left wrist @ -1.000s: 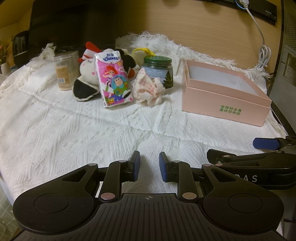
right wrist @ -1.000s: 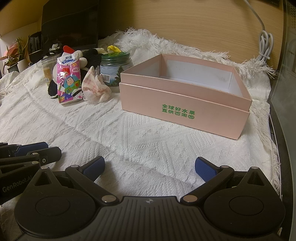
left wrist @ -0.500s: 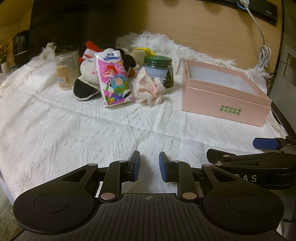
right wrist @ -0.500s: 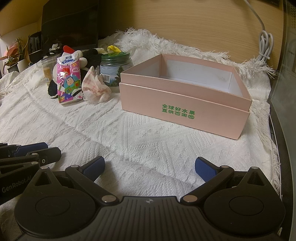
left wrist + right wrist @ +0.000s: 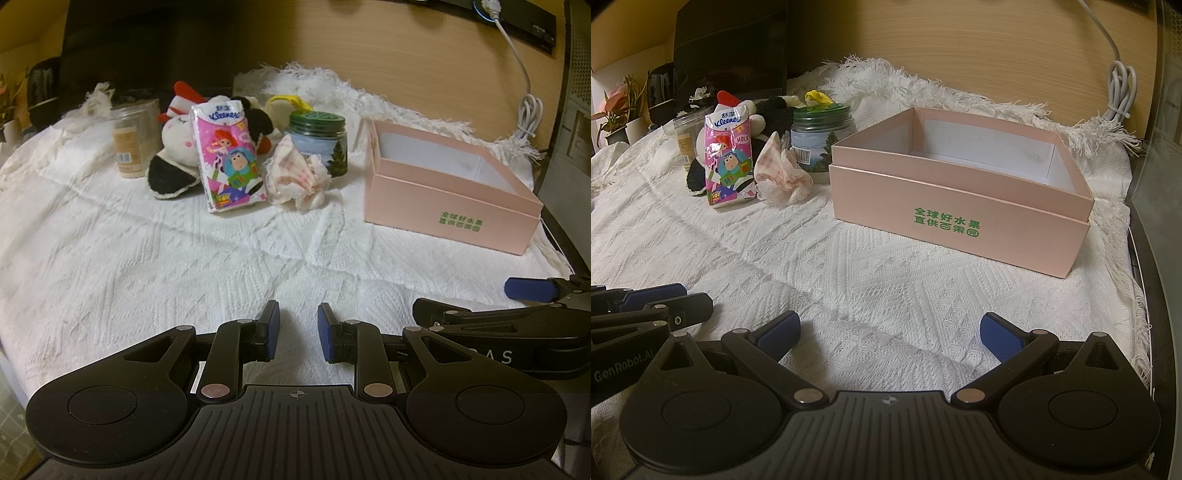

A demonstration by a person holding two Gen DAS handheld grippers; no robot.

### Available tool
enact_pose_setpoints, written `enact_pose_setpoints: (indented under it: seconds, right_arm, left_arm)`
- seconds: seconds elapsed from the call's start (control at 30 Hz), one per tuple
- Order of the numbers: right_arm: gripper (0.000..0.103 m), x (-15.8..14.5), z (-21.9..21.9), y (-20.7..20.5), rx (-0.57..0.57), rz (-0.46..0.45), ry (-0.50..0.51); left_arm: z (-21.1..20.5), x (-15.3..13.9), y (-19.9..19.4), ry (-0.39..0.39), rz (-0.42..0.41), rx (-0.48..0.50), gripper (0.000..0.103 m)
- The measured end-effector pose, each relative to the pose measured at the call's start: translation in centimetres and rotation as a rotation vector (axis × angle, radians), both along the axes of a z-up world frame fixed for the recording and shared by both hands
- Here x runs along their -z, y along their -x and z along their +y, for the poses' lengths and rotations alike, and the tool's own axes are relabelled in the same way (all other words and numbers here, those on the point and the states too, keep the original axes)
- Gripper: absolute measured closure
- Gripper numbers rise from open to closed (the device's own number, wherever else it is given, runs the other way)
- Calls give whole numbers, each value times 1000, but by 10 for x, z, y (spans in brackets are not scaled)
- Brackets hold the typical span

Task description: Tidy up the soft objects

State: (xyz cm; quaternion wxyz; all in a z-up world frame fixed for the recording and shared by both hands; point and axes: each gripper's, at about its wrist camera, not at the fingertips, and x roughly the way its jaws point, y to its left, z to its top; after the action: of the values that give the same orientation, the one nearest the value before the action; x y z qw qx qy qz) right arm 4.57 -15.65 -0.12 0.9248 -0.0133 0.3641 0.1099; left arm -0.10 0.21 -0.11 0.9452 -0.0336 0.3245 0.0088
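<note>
I have the left gripper low over the white knitted cloth, its fingers narrowed to a small gap with nothing between them. The right gripper sits beside it, fingers spread wide and holding nothing.

I take the pink box as my landmark. My right view looks into its open top and shows a white inner wall; my left view sees it only at a slant. Left of the box stands a green-lidded jar, with a crumpled pink-checked cloth just in front of it. Further left leans a tissue pack reading "Kleenex", against a plush toy, then a clear jar.

The box front carries green Chinese characters. The right view adds "HOLA" and "TOY" on the pack, and "GenRobot.AI" on the left gripper's body.
</note>
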Motion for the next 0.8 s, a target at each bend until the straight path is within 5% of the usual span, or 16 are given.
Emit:
enact_pose_setpoints:
  seconds: [0.57, 0.8]
  right_arm:
    - [0, 1, 1, 0, 1, -1, -2]
    - [0, -9, -4, -6, 2, 128, -13]
  left_arm:
    - [3, -3, -4, -6, 21, 37, 76]
    - [34, -28, -15, 110, 45, 205, 76]
